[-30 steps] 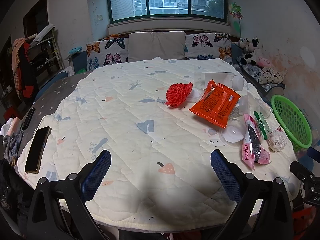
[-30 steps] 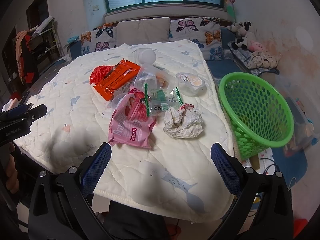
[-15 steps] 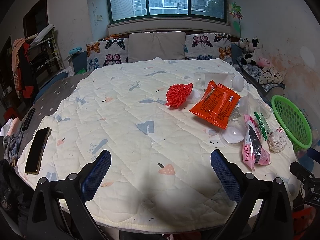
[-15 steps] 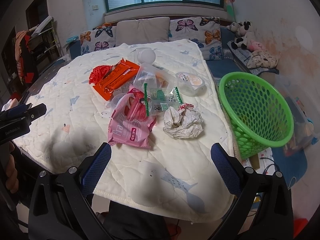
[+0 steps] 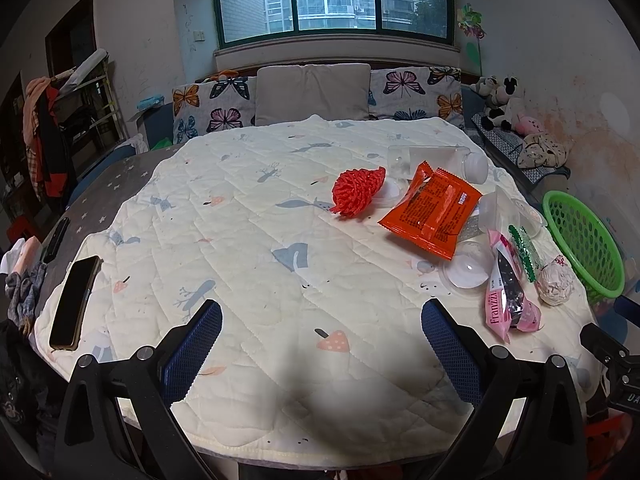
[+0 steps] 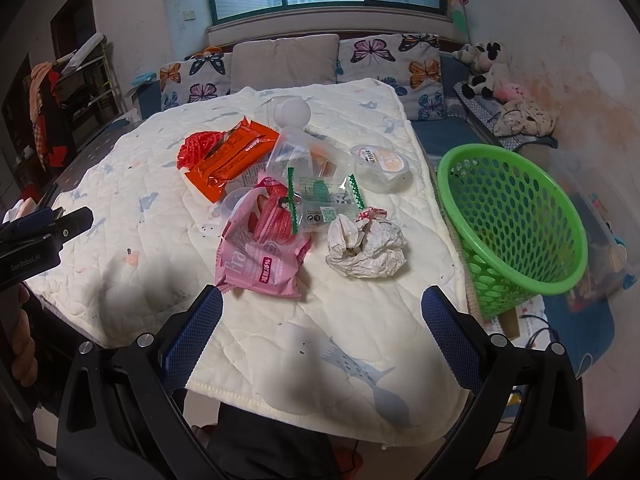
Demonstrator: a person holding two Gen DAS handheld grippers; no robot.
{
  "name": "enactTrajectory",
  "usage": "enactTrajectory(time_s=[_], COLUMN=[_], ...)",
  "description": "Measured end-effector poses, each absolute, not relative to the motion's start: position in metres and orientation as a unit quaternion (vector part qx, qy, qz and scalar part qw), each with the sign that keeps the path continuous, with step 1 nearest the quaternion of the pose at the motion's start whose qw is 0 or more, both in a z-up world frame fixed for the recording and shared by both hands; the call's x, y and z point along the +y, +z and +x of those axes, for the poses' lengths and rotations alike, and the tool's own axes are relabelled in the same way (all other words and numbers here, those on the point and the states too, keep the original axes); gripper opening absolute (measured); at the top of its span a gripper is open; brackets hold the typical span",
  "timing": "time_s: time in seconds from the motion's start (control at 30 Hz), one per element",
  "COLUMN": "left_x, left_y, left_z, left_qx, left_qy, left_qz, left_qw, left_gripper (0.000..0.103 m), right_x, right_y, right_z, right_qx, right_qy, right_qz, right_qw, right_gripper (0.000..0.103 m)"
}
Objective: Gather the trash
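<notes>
Trash lies on the quilted table cover (image 6: 360,320): a crumpled white paper ball (image 6: 366,246), a pink wrapper (image 6: 260,252), a clear green-edged bag (image 6: 324,200), an orange wrapper (image 6: 230,156), red netting (image 6: 192,148), a lidded cup (image 6: 380,160) and a clear bottle (image 6: 292,112). A green basket (image 6: 516,224) stands off the table's right edge. My right gripper (image 6: 322,332) is open and empty, just short of the paper ball. My left gripper (image 5: 322,344) is open and empty over bare cover, left of the pile: orange wrapper (image 5: 432,212), red netting (image 5: 356,190), pink wrapper (image 5: 506,296).
A black phone (image 5: 76,296) lies at the table's left edge. A cushioned bench with butterfly pillows (image 5: 312,96) runs behind the table. Plush toys (image 6: 488,72) sit at the far right. A clothes rack (image 5: 52,136) stands at the left.
The right wrist view has shifted very slightly closer to the pile. The left gripper has barely moved. Both stay open.
</notes>
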State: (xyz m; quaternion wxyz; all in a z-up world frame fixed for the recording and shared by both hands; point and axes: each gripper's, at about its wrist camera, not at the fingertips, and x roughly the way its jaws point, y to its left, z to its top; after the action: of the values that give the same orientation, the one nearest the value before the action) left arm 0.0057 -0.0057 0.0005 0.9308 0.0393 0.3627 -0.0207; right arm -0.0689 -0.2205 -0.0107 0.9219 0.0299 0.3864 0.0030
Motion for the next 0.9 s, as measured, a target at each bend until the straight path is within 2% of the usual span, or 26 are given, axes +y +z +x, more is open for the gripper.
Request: enactTrajectory(time_s=[0.9], left_x=[-0.0021], left_y=[0.0066], left_z=[0.014], left_qx=[0.356], left_qy=[-0.017], left_qz=[0.036], left_qw=[0.934], left_gripper=[0.097], right_x=[-0.2204], right_y=[-0.0024], right_z=[-0.0653], right_qx=[0.371], right_qy=[0.006], right_qz=[0.021], right_qw=[0.928], right_gripper=[0.099])
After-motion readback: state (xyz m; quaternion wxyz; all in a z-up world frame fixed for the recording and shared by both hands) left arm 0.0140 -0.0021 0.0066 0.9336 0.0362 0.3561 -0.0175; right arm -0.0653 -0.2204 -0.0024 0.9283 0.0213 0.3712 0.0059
